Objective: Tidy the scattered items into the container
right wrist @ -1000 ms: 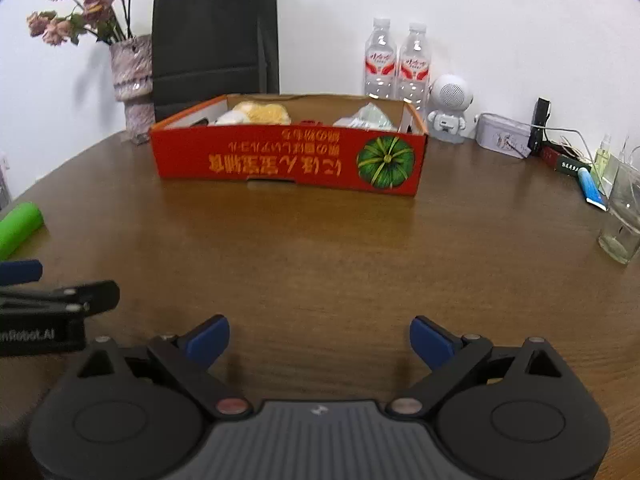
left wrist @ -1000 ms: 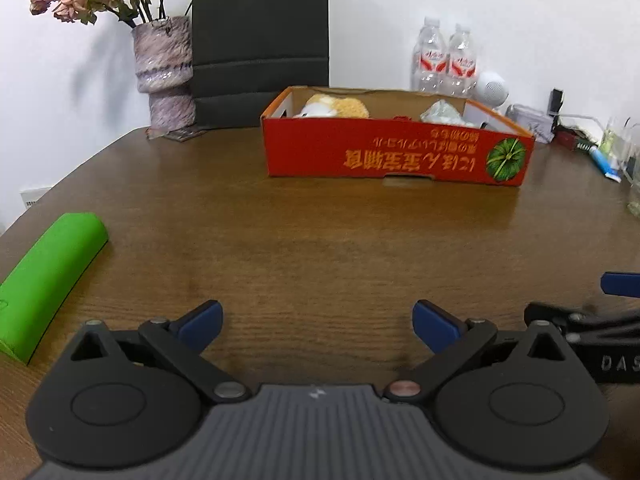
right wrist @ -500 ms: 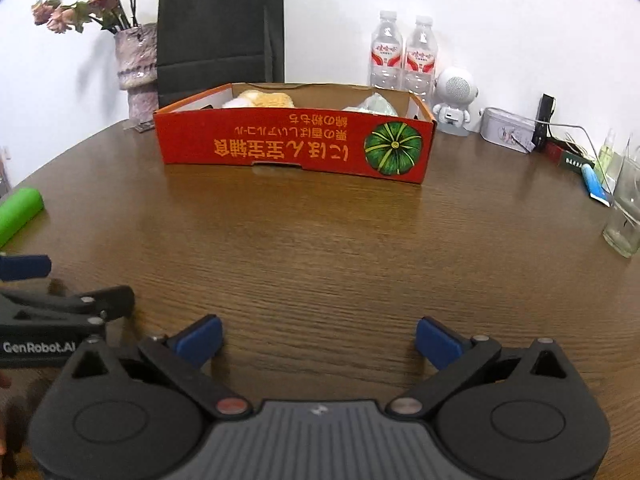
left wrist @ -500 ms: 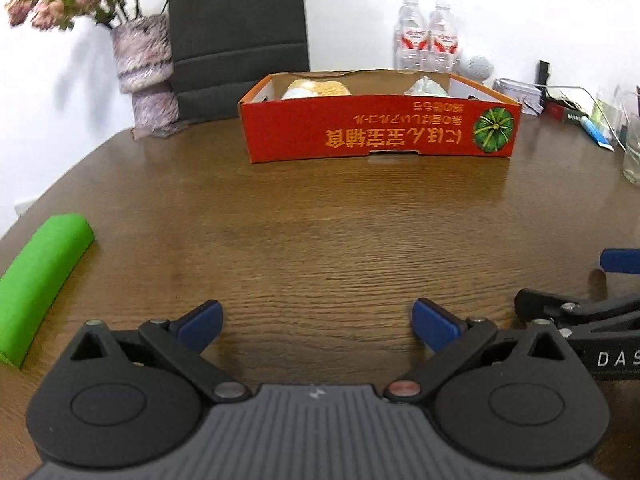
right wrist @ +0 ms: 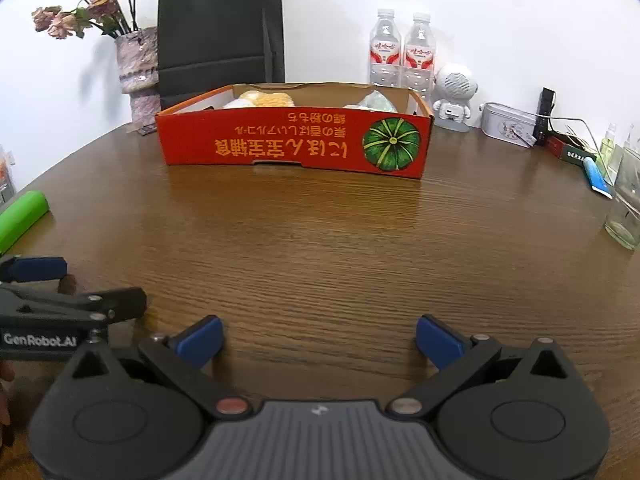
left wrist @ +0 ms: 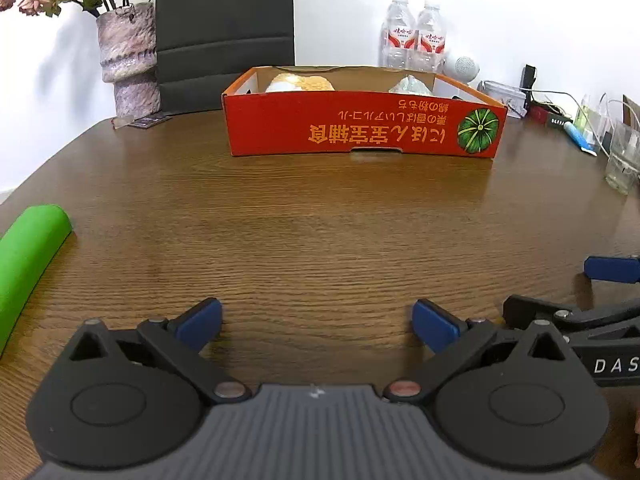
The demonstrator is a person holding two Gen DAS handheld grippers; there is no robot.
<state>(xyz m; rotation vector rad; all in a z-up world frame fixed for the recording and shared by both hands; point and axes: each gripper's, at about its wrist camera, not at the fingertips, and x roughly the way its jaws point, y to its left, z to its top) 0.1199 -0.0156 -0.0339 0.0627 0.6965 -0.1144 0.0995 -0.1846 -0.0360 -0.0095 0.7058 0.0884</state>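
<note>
- Brown wood-grain table (left wrist: pixel 320 232) spreads under everything you see; both of your grippers sit low over its near edge, well short of the red box.
- Black paper bag (right wrist: pixel 218 36) stands upright behind the red box, against the white wall.
- Red cardboard box (left wrist: pixel 360 128), your container, lies across the far middle of the table, its long printed side facing you with a green pumpkin picture at its right end. A yellowish-white item (left wrist: pixel 300 83) lies inside towards its left end and a pale crumpled bag (left wrist: pixel 410 85) towards its right end.
- Your left gripper (left wrist: pixel 316 322) has its blue-padded fingers spread wide with only bare table between them; it holds nothing.
- Your right gripper (right wrist: pixel 318 338) is spread just as wide and is likewise empty. It sits just beside the left one, each showing at the edge of the other's view.
- Green cylinder-like item (left wrist: pixel 28 264) lies on the table well to the left of the box and nearer to you, outside the container, a little left of your left gripper.
- Mottled vase (left wrist: pixel 128 60) with dried pink flowers stands left of the box, beside the bag.
- Two water bottles (right wrist: pixel 402 50) stand behind the box's right end.
- White robot-shaped figure (right wrist: pixel 454 96) stands right of the bottles, just behind the box's right corner.
- Clear glass (right wrist: pixel 626 208) stands far right of the box, near the table edge.
</note>
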